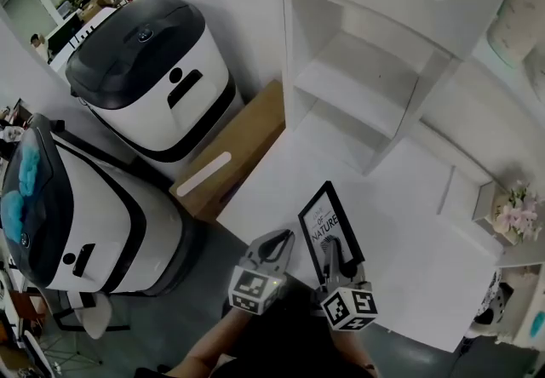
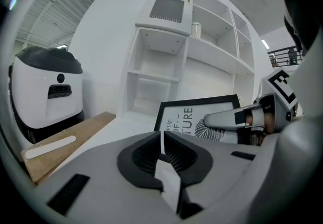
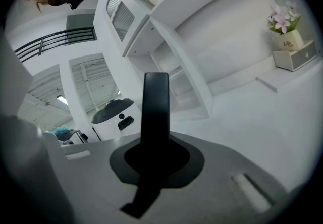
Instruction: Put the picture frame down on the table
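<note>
The picture frame is black-edged with a white print. It stands tilted over the white table's near edge. My right gripper is shut on its lower edge. In the right gripper view the frame rises edge-on as a dark strip from between the jaws. My left gripper hovers just left of the frame, apart from it, with its jaws closed on nothing. From the left gripper view, the frame shows face-on, with one of the right gripper's fingers lying across it.
A white shelf unit stands at the table's back. A small box with pink flowers sits at the right. Left of the table are a brown board and two white-and-black machines.
</note>
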